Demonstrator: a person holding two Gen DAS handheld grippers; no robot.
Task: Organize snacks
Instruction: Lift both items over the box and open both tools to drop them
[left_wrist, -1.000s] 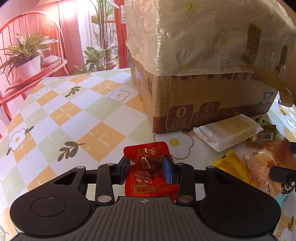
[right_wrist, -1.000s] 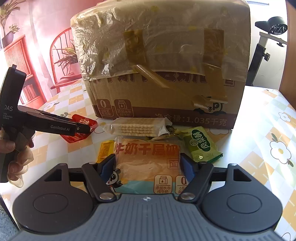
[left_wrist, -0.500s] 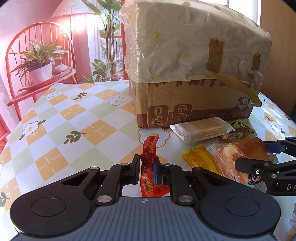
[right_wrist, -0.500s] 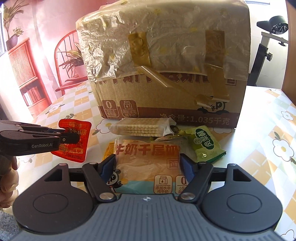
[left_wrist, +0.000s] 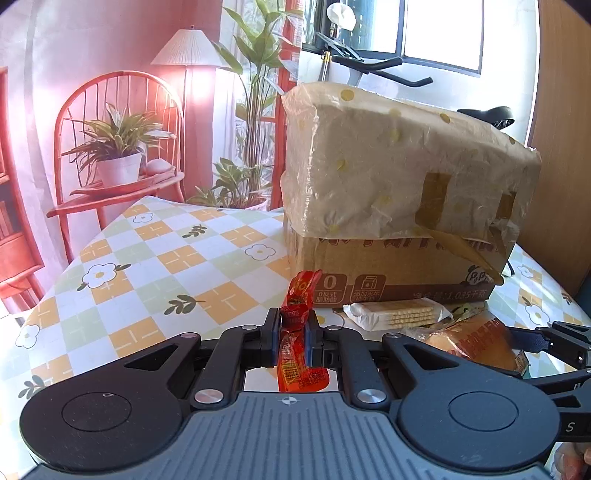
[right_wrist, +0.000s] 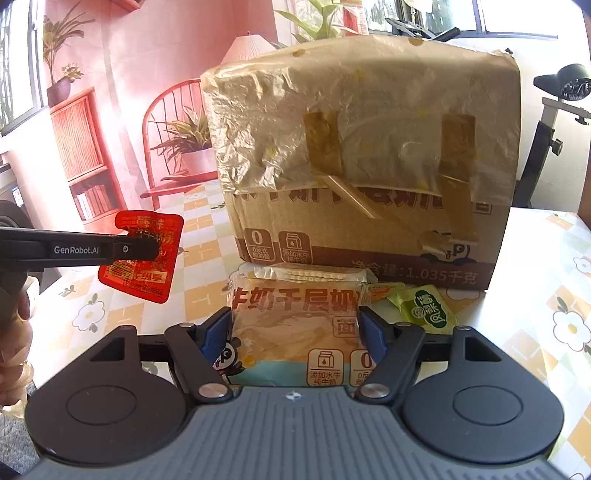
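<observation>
My left gripper (left_wrist: 292, 325) is shut on a red snack packet (left_wrist: 297, 354) and holds it edge-up above the table; the packet also shows in the right wrist view (right_wrist: 142, 254). My right gripper (right_wrist: 293, 328) is shut on a large orange bread packet (right_wrist: 295, 321), lifted off the table; the bread also shows in the left wrist view (left_wrist: 469, 339). A big cardboard box (right_wrist: 362, 177) wrapped in plastic stands just behind. A cracker packet (left_wrist: 397, 314), a green packet (right_wrist: 428, 308) and a yellow packet (right_wrist: 382, 290) lie at its base.
The table has a checked flower cloth (left_wrist: 166, 280). A red chair with a potted plant (left_wrist: 118, 162) and a lamp (left_wrist: 188, 48) stand beyond the far left edge. An exercise bike (right_wrist: 554, 122) stands at the right behind the table.
Both grippers have risen. The red packet is higher off the table, and the bread packet has been lifted, now covering most of the cracker packet in the right wrist view.
</observation>
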